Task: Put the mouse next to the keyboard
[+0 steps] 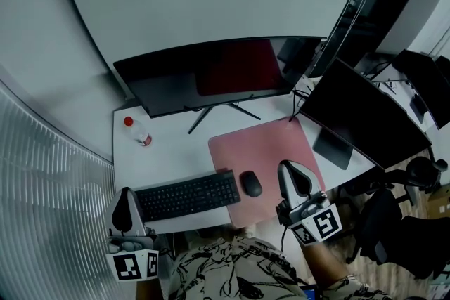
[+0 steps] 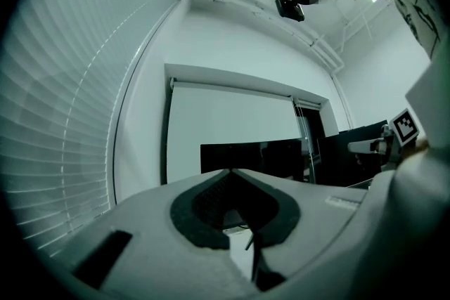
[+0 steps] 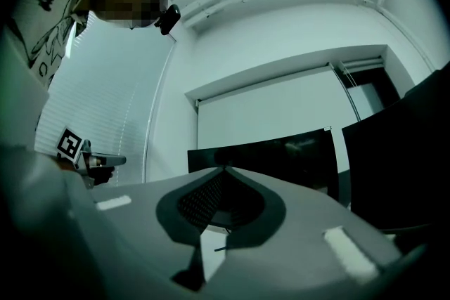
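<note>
A black mouse (image 1: 251, 183) lies on the pink mouse pad (image 1: 267, 144), just right of the black keyboard (image 1: 187, 196), with a narrow gap between them. My left gripper (image 1: 127, 190) hovers at the keyboard's left end, jaws together and holding nothing. My right gripper (image 1: 289, 165) hangs over the pad's near right part, to the right of the mouse, shut and empty. In the left gripper view, the left gripper (image 2: 228, 169) points up at the monitor with its tips meeting. The right gripper view shows the right gripper (image 3: 223, 166) the same way.
A wide dark monitor (image 1: 211, 74) stands at the back of the white desk (image 1: 169, 158), with a second monitor (image 1: 362, 112) angled at the right. A red-capped bottle (image 1: 138, 131) stands back left. Window blinds (image 1: 42, 193) run along the left; office chairs (image 1: 415, 175) sit at the right.
</note>
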Action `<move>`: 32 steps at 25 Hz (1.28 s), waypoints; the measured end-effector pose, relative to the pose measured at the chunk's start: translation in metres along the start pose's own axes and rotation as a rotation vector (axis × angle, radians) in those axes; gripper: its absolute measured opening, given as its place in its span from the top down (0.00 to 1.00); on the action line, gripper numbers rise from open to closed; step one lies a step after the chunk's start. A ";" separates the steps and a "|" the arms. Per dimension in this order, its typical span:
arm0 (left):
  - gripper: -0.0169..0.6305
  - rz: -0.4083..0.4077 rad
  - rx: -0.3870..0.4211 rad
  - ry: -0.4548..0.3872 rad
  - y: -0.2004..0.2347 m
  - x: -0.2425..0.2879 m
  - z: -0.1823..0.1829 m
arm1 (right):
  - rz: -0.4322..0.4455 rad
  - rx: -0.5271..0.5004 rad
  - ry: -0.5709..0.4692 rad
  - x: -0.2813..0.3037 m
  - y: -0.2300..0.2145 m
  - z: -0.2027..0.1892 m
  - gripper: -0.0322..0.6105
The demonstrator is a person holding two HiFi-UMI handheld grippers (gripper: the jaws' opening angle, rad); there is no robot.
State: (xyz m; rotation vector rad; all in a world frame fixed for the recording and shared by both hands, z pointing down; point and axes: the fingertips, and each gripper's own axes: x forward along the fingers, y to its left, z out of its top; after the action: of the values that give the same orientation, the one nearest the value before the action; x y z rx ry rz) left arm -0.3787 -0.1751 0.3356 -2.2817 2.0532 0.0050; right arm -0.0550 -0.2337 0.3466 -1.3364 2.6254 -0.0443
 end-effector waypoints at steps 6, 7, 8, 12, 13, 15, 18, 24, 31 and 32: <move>0.98 0.006 0.014 -0.020 0.012 -0.002 -0.001 | -0.023 -0.086 -0.049 -0.012 -0.006 0.014 0.94; 0.98 0.003 0.017 -0.023 0.013 -0.003 0.000 | -0.032 -0.091 -0.060 -0.014 -0.008 0.017 0.94; 0.98 0.001 0.023 -0.024 0.014 -0.003 0.000 | -0.041 -0.089 -0.074 -0.015 -0.010 0.021 0.94; 0.98 -0.002 0.043 -0.027 0.015 -0.004 0.000 | -0.064 -0.060 -0.112 -0.016 -0.016 0.030 0.94; 0.98 -0.001 0.049 -0.026 0.014 -0.004 0.000 | -0.078 -0.062 -0.119 -0.017 -0.019 0.031 0.94; 0.98 0.002 0.057 -0.025 0.014 -0.005 -0.001 | -0.119 -0.086 -0.113 -0.024 -0.028 0.026 0.95; 0.98 0.004 0.057 -0.026 0.015 -0.005 -0.004 | -0.144 -0.091 -0.101 -0.027 -0.035 0.022 0.96; 0.98 0.005 0.066 -0.019 0.014 -0.003 -0.012 | -0.184 -0.128 -0.058 -0.033 -0.047 0.011 0.96; 0.98 -0.001 0.061 -0.014 0.012 0.000 -0.014 | -0.201 -0.151 -0.004 -0.032 -0.050 -0.001 0.96; 0.98 0.000 0.060 -0.014 0.012 0.000 -0.015 | -0.202 -0.151 -0.001 -0.031 -0.051 -0.002 0.96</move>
State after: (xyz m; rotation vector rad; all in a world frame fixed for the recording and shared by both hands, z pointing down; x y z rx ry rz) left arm -0.3910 -0.1770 0.3496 -2.2396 2.0183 -0.0395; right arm 0.0030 -0.2388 0.3592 -1.6471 2.5263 0.1279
